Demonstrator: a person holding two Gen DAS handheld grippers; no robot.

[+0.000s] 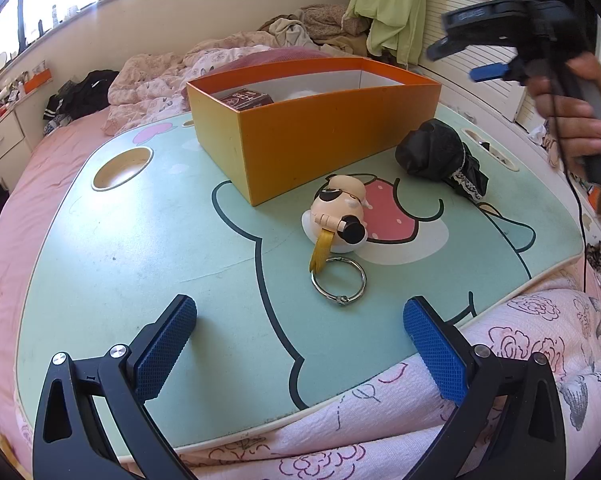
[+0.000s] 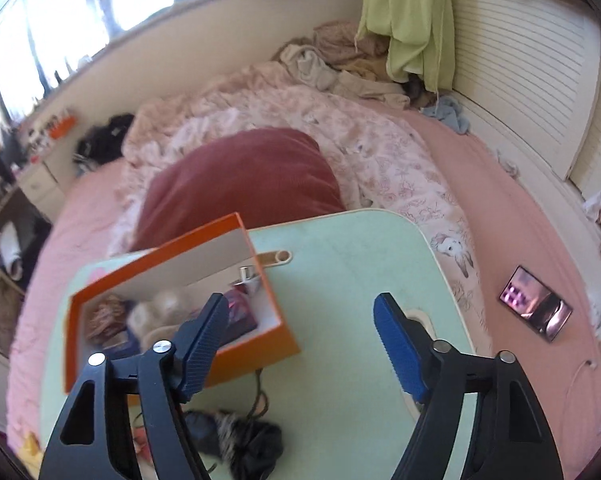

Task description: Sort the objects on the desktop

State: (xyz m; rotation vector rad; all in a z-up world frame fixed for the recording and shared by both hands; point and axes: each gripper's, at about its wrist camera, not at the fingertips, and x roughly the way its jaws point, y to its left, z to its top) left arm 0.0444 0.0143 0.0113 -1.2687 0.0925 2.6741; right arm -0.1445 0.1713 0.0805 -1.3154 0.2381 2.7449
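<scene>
On the mint-green lap table (image 1: pixel 140 240) stands an orange box (image 1: pixel 320 136) with a red card pack (image 1: pixel 246 98) inside. In front of it lies a toy-figure keychain (image 1: pixel 340 208) with a yellow strap and a metal ring (image 1: pixel 338 280). To the box's right lies a black lace-trimmed cloth bundle (image 1: pixel 436 152). My left gripper (image 1: pixel 300 316) is open and empty, just short of the ring. My right gripper (image 2: pixel 300 304) is open and empty, high above the table (image 2: pixel 340 280) beside the box (image 2: pixel 260 344), with the cloth (image 2: pixel 244 440) below it. The right gripper (image 1: pixel 464 62) also shows in the left wrist view, top right.
A round cup recess (image 1: pixel 120 166) sits at the table's left. A floral quilt (image 1: pixel 500 360) covers the near edge. Behind the table lie a red pillow (image 2: pixel 240 176) and bedding. A lit phone (image 2: pixel 536 308) rests on the pink sheet at right. A hand (image 1: pixel 572 120) holds the right gripper.
</scene>
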